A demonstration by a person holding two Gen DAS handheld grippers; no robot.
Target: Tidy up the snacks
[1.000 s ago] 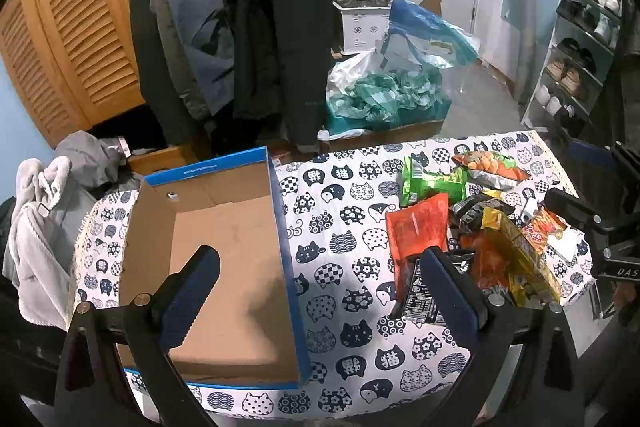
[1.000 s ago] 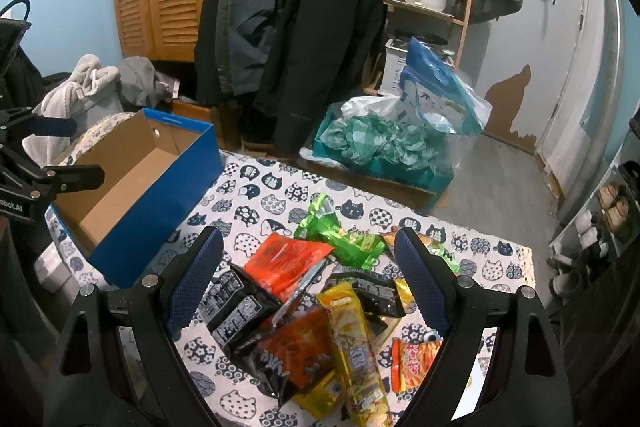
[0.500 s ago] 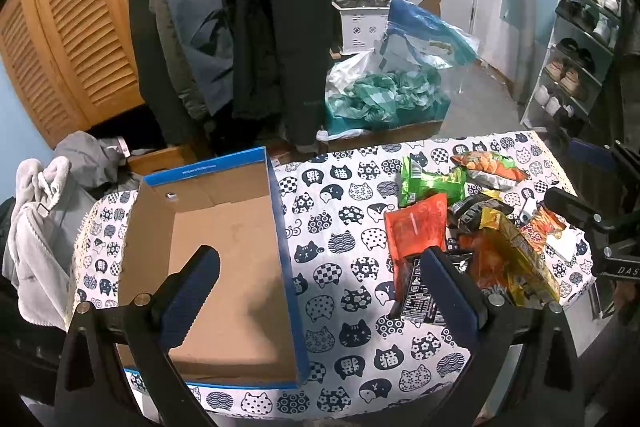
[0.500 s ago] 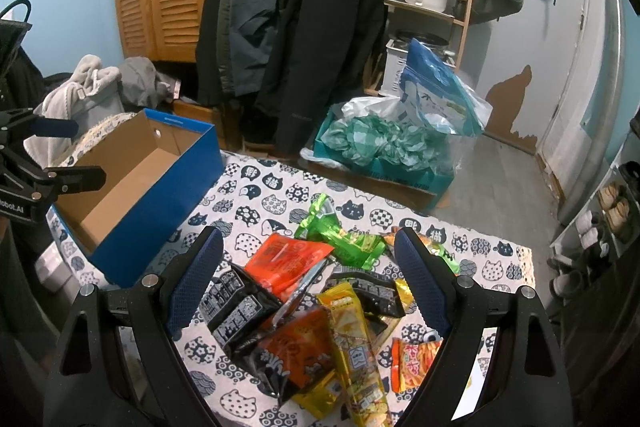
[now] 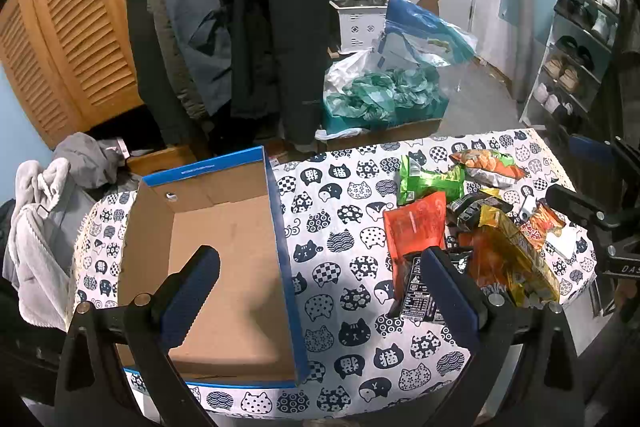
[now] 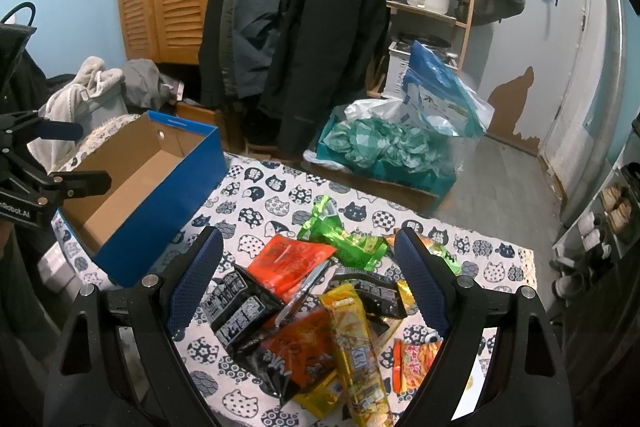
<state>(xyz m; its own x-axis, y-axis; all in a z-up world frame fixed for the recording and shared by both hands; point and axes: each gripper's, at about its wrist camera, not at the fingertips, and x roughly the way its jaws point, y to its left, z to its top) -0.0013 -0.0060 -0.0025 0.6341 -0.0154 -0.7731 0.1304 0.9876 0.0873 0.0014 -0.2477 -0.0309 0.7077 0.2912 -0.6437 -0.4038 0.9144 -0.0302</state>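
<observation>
Nothing has shifted over the last second: both tools hang where they were, so the sorting has not begun and every packet is yet to move. The left gripper (image 5: 320, 281) hovers with its jaws spread wide and empty, its left finger over the open blue box (image 5: 286, 255), which sits bare inside. Its right finger hangs over the edge of the snack pile (image 5: 472, 227) on the cat-print tablecloth (image 5: 340, 227). The right gripper (image 6: 308, 261) is likewise wide apart, holding nothing, straddling the pile from above, the red packet (image 6: 290, 259) nearest its left finger
</observation>
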